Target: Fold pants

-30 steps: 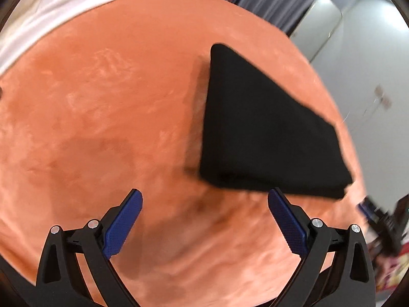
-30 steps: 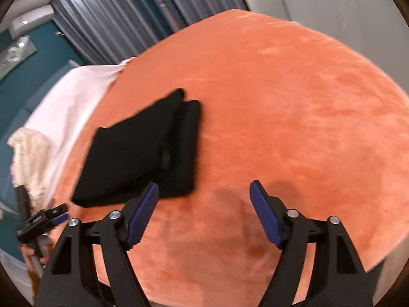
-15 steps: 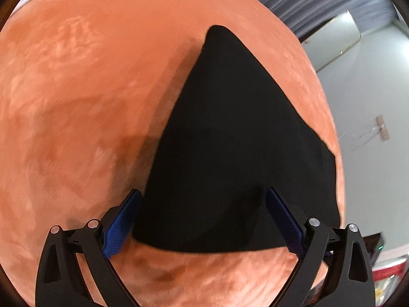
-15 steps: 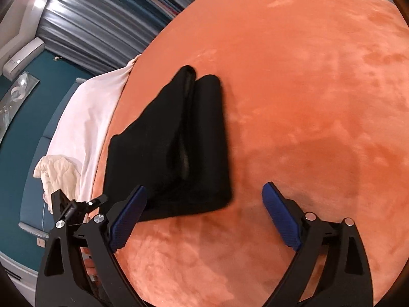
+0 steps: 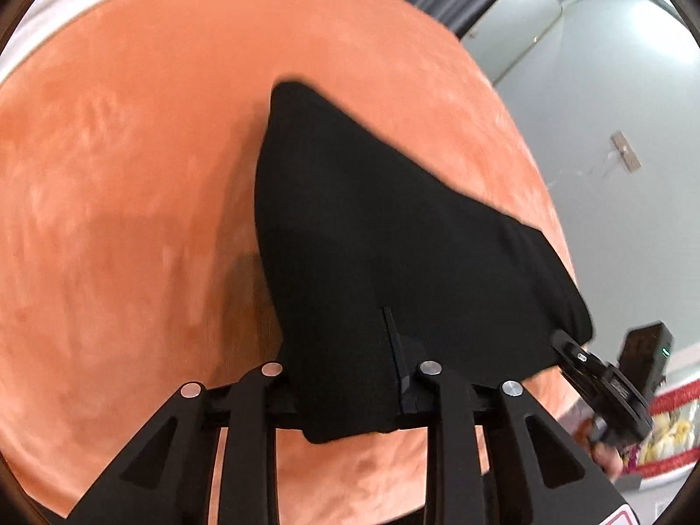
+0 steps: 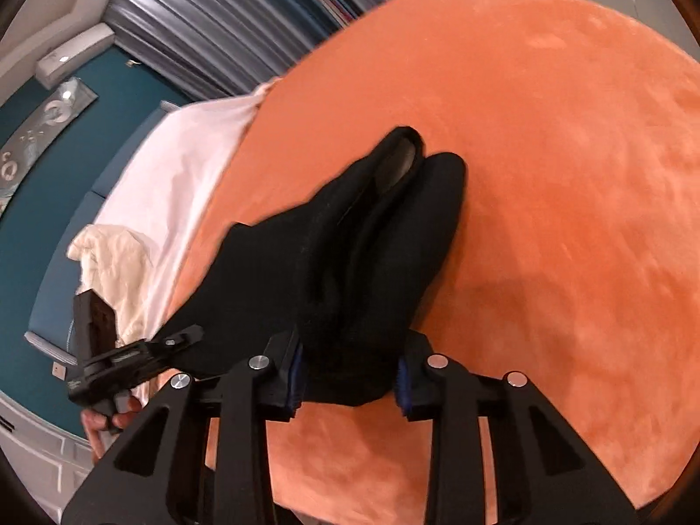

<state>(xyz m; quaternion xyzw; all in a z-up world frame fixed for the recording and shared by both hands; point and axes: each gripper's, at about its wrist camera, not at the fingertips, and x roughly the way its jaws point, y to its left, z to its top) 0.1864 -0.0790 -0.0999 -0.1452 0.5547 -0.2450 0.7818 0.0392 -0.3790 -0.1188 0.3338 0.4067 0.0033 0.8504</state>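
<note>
Because the pants [image 5: 385, 236] are soft, limp cloth already stacked in several layers, they are judged to sag and slide unless every layer is caught together. The load looks light, yet thick at the folded edges. Grip is best taken at the two near corners of the bundle, well inside the edge, so that no inner layer slips free.

Location: the pants lie on the orange plush cover [image 5: 131, 175], near its middle, with the near edge raised toward the cameras. A white sheet [image 6: 183, 162] lies past the far edge of the cover.

Left gripper [image 5: 350, 398]: its jaws are closing on the near left corner of the bundle. Black cloth fills the gap and hides both pads, and the corner hangs below the fingers.

Right gripper [image 6: 348, 378]: its jaws are closing on the near right corner. The blue pads [image 6: 295, 376] press the bunched fabric from both sides.

Appearance: the pants are plain black, matte, with no visible print. From the left wrist view the bundle reads as a broad wedge tapering to a far corner. From the right wrist view two rounded folded lobes show at the far end, with a deep crease between them, and a paler inner surface shows inside the left lobe.
</note>
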